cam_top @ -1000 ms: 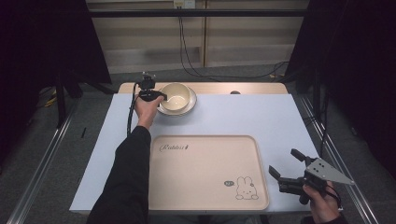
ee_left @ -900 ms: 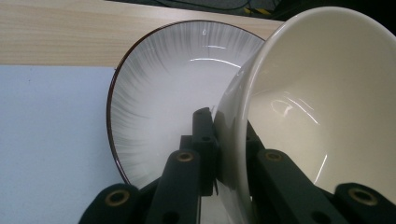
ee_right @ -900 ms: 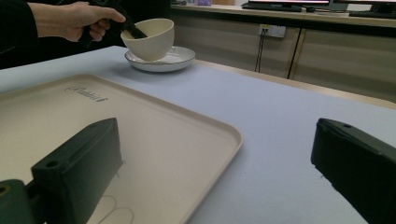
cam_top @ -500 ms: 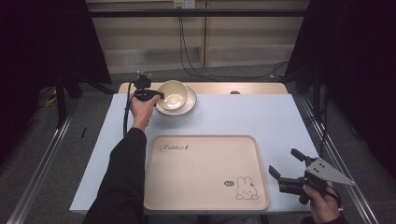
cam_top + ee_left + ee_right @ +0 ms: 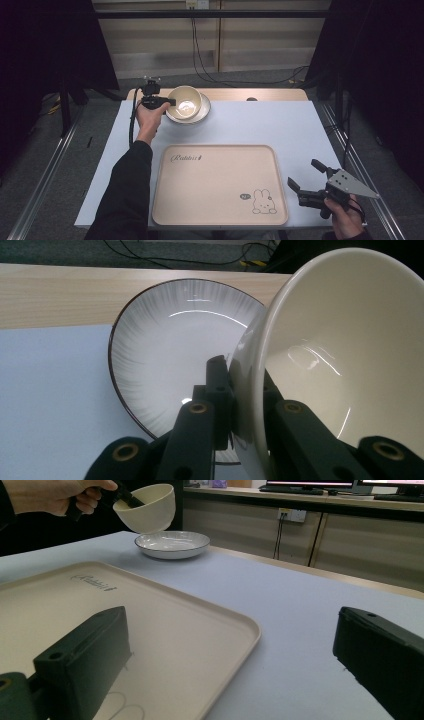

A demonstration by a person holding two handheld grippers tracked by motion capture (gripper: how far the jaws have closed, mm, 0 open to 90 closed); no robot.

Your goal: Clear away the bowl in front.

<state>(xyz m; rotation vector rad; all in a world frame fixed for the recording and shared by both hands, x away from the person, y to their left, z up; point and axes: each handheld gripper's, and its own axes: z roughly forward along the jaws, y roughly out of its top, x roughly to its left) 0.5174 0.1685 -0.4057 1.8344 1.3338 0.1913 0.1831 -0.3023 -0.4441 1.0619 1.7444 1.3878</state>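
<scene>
Right gripper view | bowl point(image 5: 150, 507) rim clamped in left gripper point(image 5: 131, 500) | above plate point(image 5: 172, 545)

Setting, as I read it from my station: a lab or recording bay. Black curtains point(image 5: 45, 45) flank left and right; cables point(image 5: 200, 55) trail on the far floor; monitors point(image 5: 320, 485) line a far bench; metal rails point(image 5: 40, 165) frame the table point(image 5: 280, 125).

Pale blue table point(image 5: 260, 127), beige tray point(image 5: 215, 182), ribbed plate point(image 5: 202, 114)

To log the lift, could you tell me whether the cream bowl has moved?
Yes: the cream bowl, gripped by the left gripper, has risen off the plate.
</scene>
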